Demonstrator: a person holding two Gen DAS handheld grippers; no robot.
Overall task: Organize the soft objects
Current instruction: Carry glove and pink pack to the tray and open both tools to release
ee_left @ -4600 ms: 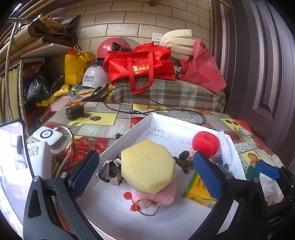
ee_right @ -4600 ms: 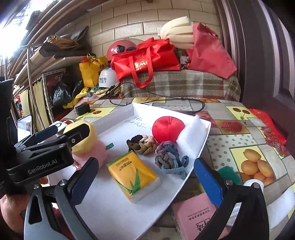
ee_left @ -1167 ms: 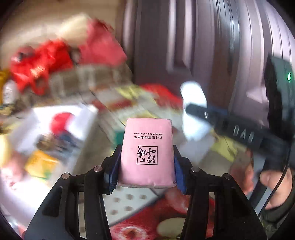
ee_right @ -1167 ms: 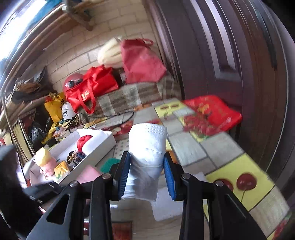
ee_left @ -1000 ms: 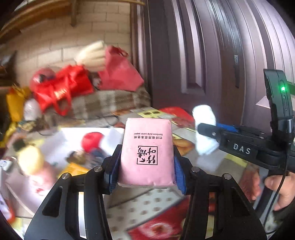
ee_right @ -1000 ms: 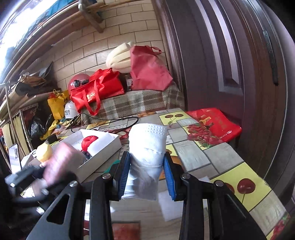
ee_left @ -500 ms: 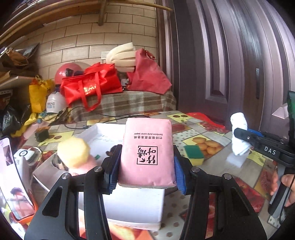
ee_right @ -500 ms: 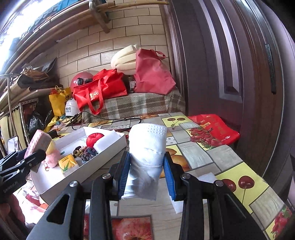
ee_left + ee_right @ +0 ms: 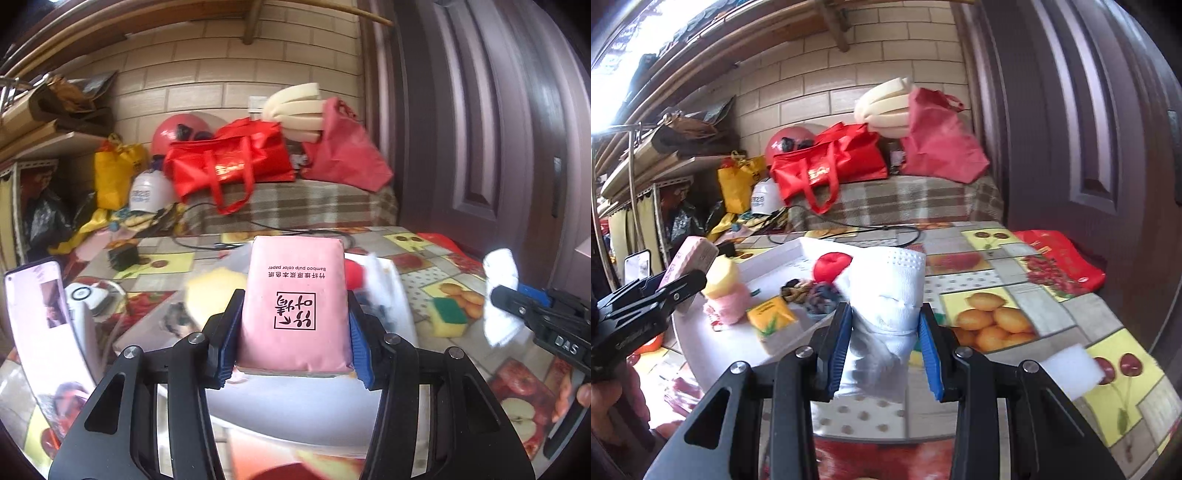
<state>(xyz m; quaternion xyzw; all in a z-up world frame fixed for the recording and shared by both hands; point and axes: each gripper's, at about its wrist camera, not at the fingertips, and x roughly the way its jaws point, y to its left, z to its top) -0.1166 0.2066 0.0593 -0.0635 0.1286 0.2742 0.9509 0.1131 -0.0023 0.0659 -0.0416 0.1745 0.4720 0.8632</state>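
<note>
Fruit-print oilcloth covers the table [image 9: 1015,273] under both my claws. My left gripper [image 9: 293,325] is clenched on the pink tissue pack [image 9: 295,299], with the white tray [image 9: 713,332] just beyond it. My right gripper [image 9: 884,332] squeezes a rolled white cloth [image 9: 886,295], with the tray ahead and to its left. Both loads are soft, so either could sag free and land on the yellow sponge [image 9: 722,277].

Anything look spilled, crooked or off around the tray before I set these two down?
Nothing spilled. Loose soft items remain outside the white tray: a green-and-yellow sponge and a white foam block on the tablecloth. The pink tissue pack and white cloth sit squarely in their grippers.
</note>
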